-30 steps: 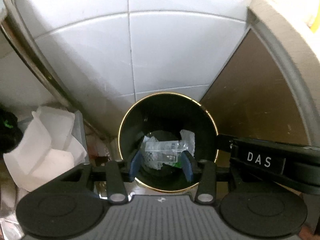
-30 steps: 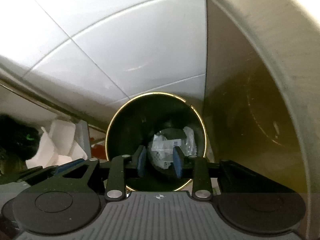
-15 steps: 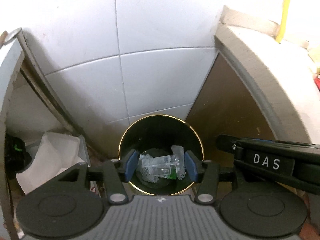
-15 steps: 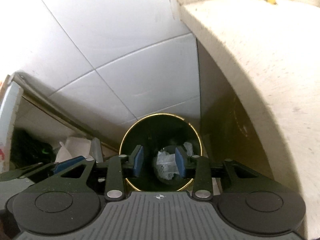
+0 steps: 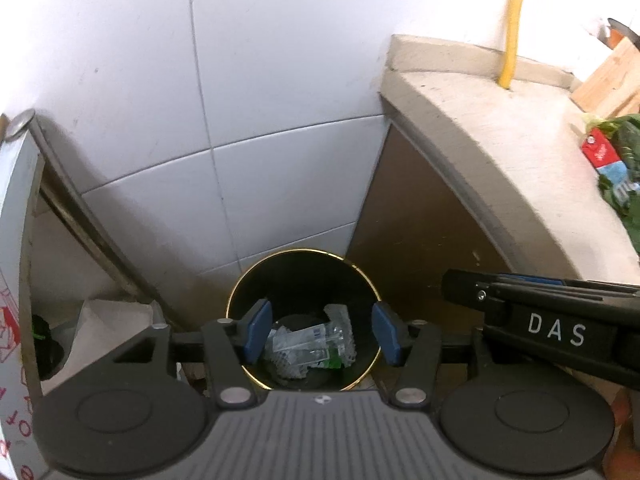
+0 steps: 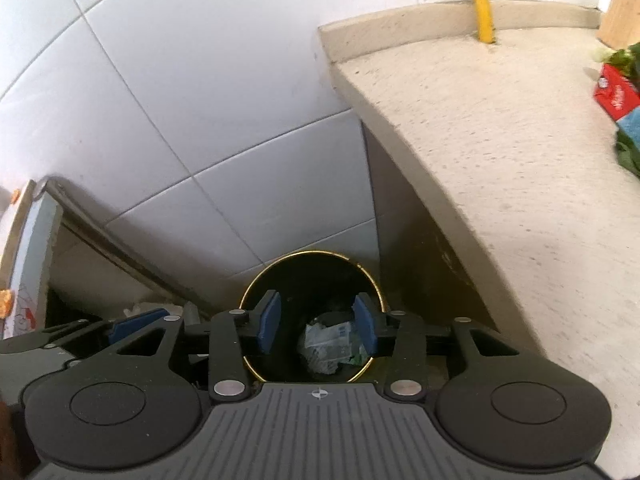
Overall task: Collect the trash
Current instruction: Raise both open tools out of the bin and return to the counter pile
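Note:
A round black bin [image 5: 296,268] with a gold rim stands on the floor against the tiled wall; the right wrist view shows the same bin [image 6: 312,272]. Crumpled clear plastic trash [image 5: 308,344] with a bit of green lies at its bottom, also seen as trash [image 6: 328,344] from the right. My left gripper [image 5: 322,334] hangs well above the bin mouth, its jaws opening, nothing between the blue pads. My right gripper [image 6: 316,326] hangs likewise, jaws opening and empty. The right gripper's body [image 5: 552,320] crosses the left view at right.
A beige stone counter [image 6: 500,160] rises right of the bin, with a yellow pipe [image 6: 480,0], a wooden board [image 5: 608,80] and red, blue and green packaging [image 5: 612,168] on it. White crumpled paper [image 5: 108,316] lies left of the bin beside a leaning board [image 5: 16,240].
Both grippers have risen away from the bin, which now looks smaller, and their jaws have spread wider. The trash stays at the bottom. The counter top has come into view.

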The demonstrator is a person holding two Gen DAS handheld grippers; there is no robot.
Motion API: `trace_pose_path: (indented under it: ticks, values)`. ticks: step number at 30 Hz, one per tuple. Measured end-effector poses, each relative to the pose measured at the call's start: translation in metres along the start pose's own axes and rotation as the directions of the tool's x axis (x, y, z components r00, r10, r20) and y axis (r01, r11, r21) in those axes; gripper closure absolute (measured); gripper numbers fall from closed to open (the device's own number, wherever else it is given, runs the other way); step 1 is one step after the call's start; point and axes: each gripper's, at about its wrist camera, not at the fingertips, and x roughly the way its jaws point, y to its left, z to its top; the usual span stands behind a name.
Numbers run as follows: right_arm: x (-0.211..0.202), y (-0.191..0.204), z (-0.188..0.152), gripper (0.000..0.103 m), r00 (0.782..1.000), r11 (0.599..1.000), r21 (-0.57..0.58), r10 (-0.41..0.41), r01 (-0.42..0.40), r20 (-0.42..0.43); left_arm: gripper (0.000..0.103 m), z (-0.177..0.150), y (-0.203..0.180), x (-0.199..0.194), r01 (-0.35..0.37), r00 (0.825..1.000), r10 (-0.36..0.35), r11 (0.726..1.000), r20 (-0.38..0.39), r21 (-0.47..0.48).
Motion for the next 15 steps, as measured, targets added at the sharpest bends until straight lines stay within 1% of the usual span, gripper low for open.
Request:
trace_pose_path:
  ticks: [5,9,15]
  values:
    - [-0.018,-0.002,-0.002,0.051,0.999,1.000,0.009,-0.010,0.010,0.037,0.052,0.001,-0.007,-0.015,0.020,0.999,-0.021,0.999,0.031,0.030]
    - [-0.034,-0.005,-0.005,0.050,0.997,1.000,0.023,-0.022,0.020,0.071,0.048,0.004,-0.016,-0.024,0.035,0.998,-0.038,0.998,0.056,0.057]
    - [-0.059,-0.016,-0.006,0.048,0.992,0.998,0.045,-0.059,0.055,0.112,0.047,0.009,-0.032,-0.035,0.082,0.992,-0.090,0.991,0.084,0.102]
